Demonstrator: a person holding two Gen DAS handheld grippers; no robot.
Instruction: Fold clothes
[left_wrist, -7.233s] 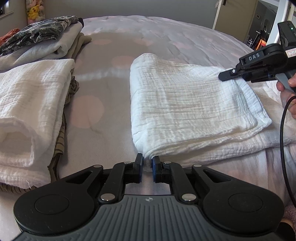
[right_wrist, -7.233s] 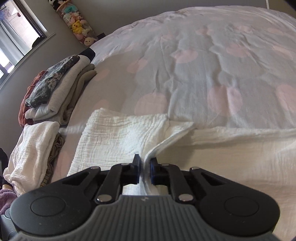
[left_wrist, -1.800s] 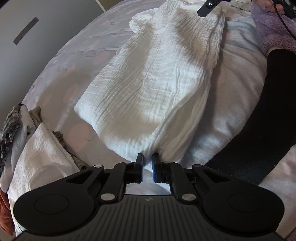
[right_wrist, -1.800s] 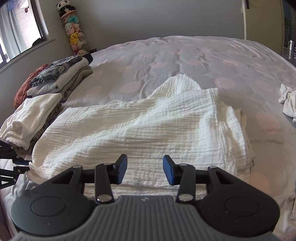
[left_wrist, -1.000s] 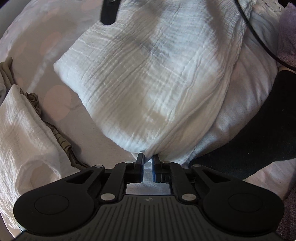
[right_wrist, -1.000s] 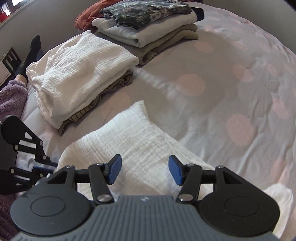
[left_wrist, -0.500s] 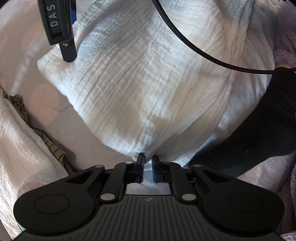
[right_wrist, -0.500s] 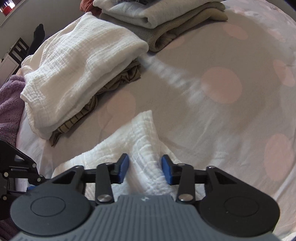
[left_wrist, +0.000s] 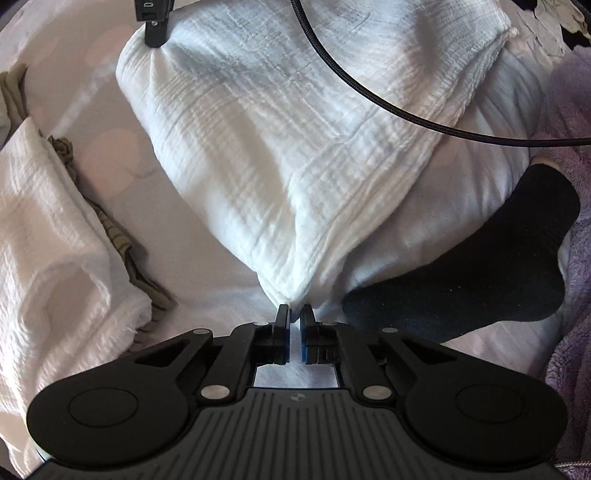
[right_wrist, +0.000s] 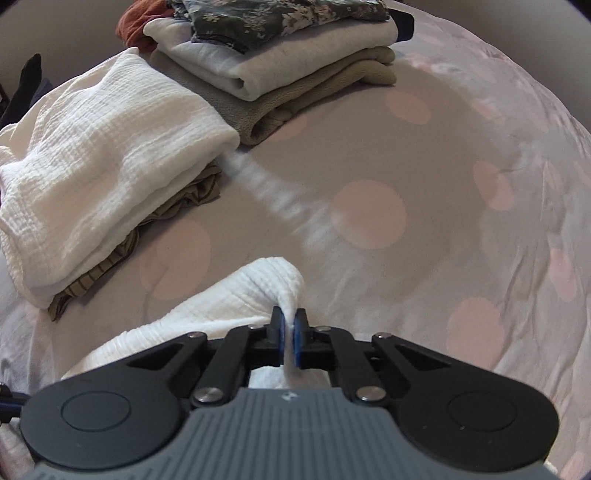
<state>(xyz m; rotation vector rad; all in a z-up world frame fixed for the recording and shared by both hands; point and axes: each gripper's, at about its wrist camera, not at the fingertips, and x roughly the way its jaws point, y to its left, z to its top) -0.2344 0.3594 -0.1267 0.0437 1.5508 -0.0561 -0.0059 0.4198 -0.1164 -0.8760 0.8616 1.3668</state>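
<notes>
The right tool (right_wrist: 290, 325), open a moment ago, now pinches the far corner of the white crinkled muslin cloth (left_wrist: 295, 147); the left tool (left_wrist: 294, 317) grips its near corner. The cloth's long axis runs between them across the pink-spotted bed (right_wrist: 369, 214). Folded stacks lie left; open bed right.

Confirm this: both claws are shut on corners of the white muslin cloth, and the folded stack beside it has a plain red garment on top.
Not quite. Both claws, left claw and right claw, do pinch the white muslin cloth. But the right wrist view shows a dark floral garment topping the folded stack.

folded stacks (right_wrist: 110, 162) lie left of cloth (left_wrist: 295, 129).
</notes>
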